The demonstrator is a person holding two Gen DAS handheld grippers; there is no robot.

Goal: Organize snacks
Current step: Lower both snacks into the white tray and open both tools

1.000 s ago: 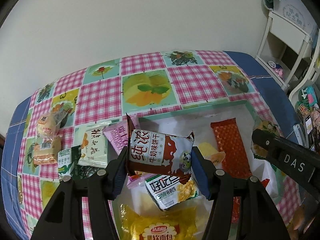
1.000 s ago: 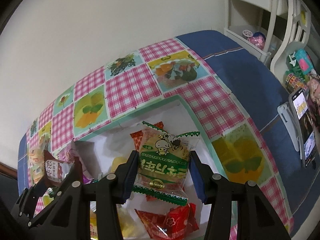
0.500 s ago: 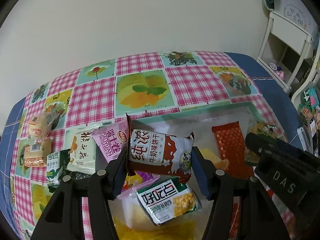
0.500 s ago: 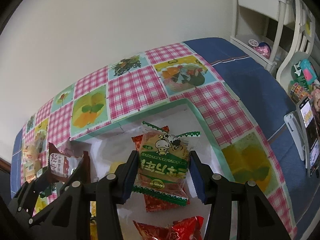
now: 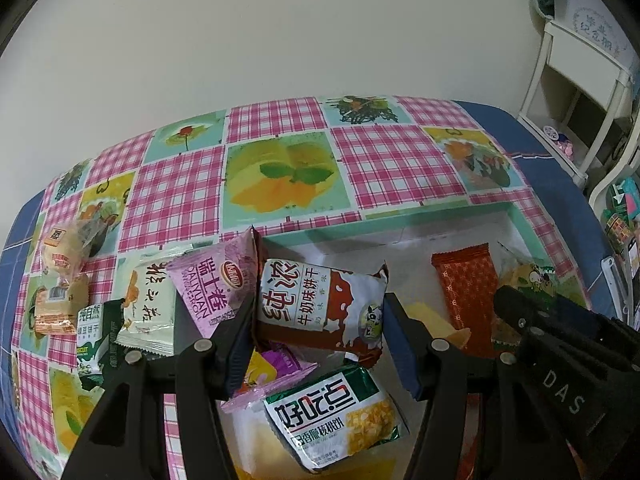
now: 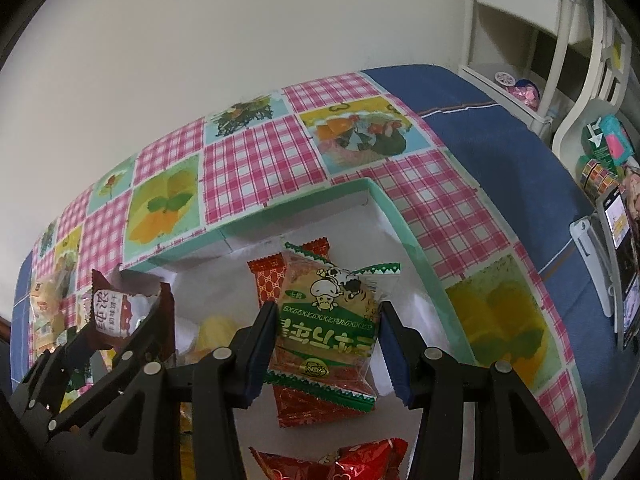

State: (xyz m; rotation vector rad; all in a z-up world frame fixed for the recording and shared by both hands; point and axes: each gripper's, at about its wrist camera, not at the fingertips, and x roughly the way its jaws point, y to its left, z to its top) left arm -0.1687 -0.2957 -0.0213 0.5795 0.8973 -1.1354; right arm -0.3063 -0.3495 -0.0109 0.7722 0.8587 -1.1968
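Home room, likely a bedroom or living corner. Table against a plain cream wall (image 5: 280,32), covered by a pink-check vinyl tablecloth (image 5: 392,164) with fruit and flower panels, over a blue cloth (image 6: 500,152). White painted shelf unit (image 5: 576,80) at the right with small trinkets on its lower shelf; a white chair back (image 6: 600,64) beside it. Phone on a stand (image 6: 618,264) at the table's right edge. Individually wrapped household snacks (image 5: 152,300) lie loose on the cloth, more inside a mint-rimmed white box (image 6: 416,248).
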